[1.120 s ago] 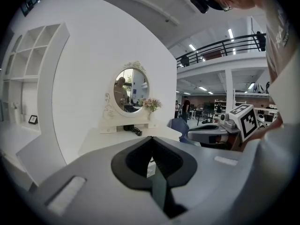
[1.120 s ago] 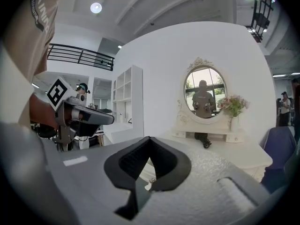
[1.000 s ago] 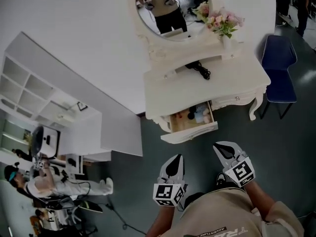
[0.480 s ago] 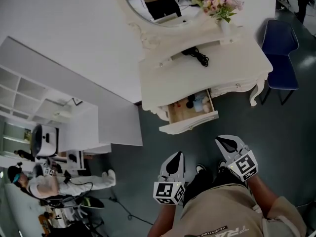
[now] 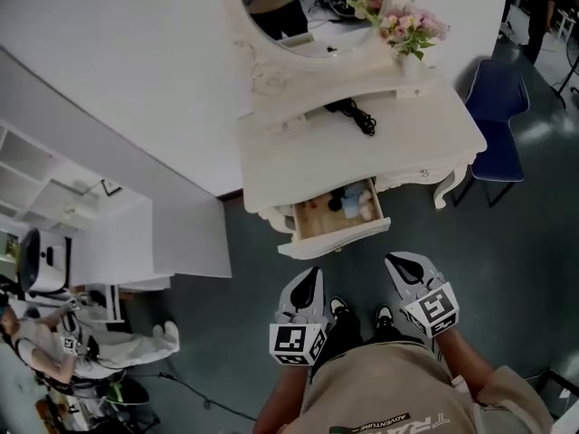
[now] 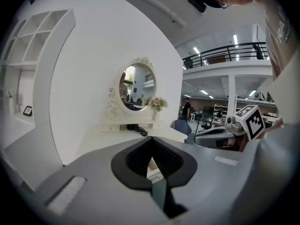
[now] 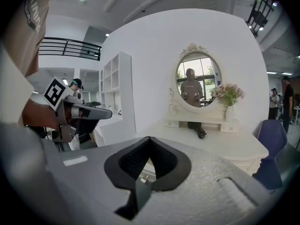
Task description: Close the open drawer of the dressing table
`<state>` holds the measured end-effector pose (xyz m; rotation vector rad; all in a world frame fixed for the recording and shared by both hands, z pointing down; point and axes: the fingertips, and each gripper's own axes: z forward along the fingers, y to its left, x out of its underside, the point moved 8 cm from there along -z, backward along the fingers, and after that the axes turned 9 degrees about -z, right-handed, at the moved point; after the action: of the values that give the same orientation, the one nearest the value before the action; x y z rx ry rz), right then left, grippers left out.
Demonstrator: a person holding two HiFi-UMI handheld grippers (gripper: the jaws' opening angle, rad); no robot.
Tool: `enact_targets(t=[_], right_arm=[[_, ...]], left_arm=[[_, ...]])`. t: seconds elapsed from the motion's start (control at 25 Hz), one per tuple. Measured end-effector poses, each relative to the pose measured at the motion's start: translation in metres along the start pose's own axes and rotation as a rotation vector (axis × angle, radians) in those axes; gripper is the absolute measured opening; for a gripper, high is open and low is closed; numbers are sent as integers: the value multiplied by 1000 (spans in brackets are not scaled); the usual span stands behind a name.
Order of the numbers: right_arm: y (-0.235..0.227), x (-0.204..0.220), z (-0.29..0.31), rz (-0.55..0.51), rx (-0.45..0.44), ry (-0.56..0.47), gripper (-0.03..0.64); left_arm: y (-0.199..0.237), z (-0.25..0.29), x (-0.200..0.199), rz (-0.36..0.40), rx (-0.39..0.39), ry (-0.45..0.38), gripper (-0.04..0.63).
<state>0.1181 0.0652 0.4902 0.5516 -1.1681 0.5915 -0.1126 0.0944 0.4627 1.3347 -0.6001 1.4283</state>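
A white dressing table (image 5: pixel 407 138) with an oval mirror stands against the wall. Its left drawer (image 5: pixel 331 239) is pulled out, with small items inside. My left gripper (image 5: pixel 310 277) hangs shut and empty in front of the drawer, a short way from its front panel. To its right my right gripper (image 5: pixel 395 262) is also shut and empty, level with it. In the left gripper view the jaws (image 6: pixel 151 138) meet at the tips with the table top (image 6: pixel 117 137) beyond them. In the right gripper view the shut gripper (image 7: pixel 149 138) points at the drawer front, whose knob (image 7: pixel 146 177) shows through the gap.
A vase of pink flowers (image 5: pixel 409 33) and a black corded item (image 5: pixel 354 113) sit on the table. A dark blue chair (image 5: pixel 499 125) stands at the table's right. White shelving (image 5: pixel 81 206) stands at the left, with a person (image 5: pixel 45 346) on the floor beyond it.
The dressing table has come closer and shifted left in the head view as I stepped forward. Both grippers stay shut and have moved nearer to the open drawer.
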Motion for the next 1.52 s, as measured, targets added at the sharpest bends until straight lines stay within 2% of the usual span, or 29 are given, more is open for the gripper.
enact_targets(t=[0.16,0.48,0.64,0.76,0.92,1.12,1.28,1.4,1.52], right_arm=[[0,-29,21,-19,-12,-38,3],[-10,-56,58,-31,121,-20,3],[-4,-62,73,-9,181,-7,3],[-1,-63,81,-6,194,1,3],[-6,-62,84,-7,197,30,3],[-19,-66,96,-28,177,14,3],[-40,-65,108,-48,146,2,3],[-67,-63,122,-41,126,-27,3],[-92,-62,134,-35,109,-59,3]], left_arm=[[22,12,-8,-21,38,7,17],[76,31,-36,43,92,6,17],[108,35,-40,20,110,4,17],[122,45,-31,-7,116,24,17],[122,55,-24,-47,133,50,17],[115,82,-26,-37,161,63,17],[107,99,-38,-34,137,59,17],[104,117,-52,-11,126,38,17],[104,140,-66,44,118,40,17]])
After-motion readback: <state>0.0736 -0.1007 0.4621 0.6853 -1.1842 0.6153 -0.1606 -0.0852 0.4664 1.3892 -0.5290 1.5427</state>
